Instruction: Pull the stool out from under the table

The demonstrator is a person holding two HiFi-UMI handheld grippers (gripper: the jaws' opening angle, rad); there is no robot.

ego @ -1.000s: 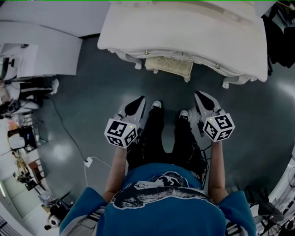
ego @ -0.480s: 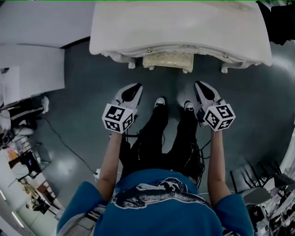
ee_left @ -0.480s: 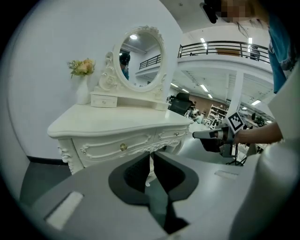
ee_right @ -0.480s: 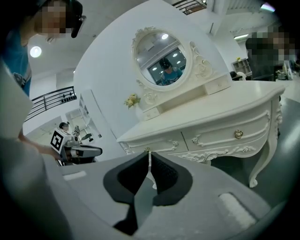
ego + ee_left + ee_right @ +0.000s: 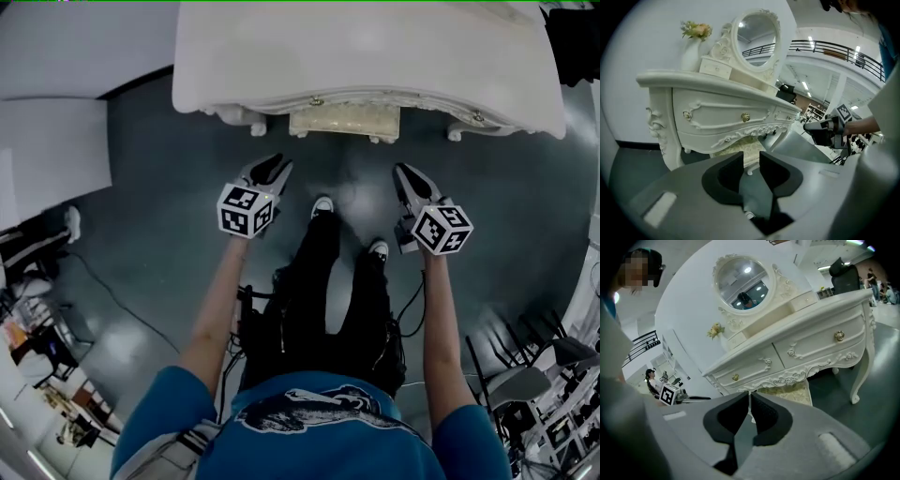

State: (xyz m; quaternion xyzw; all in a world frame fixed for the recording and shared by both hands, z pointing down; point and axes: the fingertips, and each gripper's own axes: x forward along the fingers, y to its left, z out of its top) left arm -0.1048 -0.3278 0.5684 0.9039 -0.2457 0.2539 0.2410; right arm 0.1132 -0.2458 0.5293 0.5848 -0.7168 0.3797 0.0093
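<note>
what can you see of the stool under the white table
The stool has a cream seat cushion with a fine woven-looking pattern and a pale frame matching the table. It stands upright on the dark floor, tucked almost wholly under the table's front between its front legs; from above only the seat's front edge shows. Its legs are mostly hidden.

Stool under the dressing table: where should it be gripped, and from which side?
Take the stool by its seat's front edge, coming straight from the front: only that edge pokes out past the dressing table; the rest is tucked underneath.
</note>
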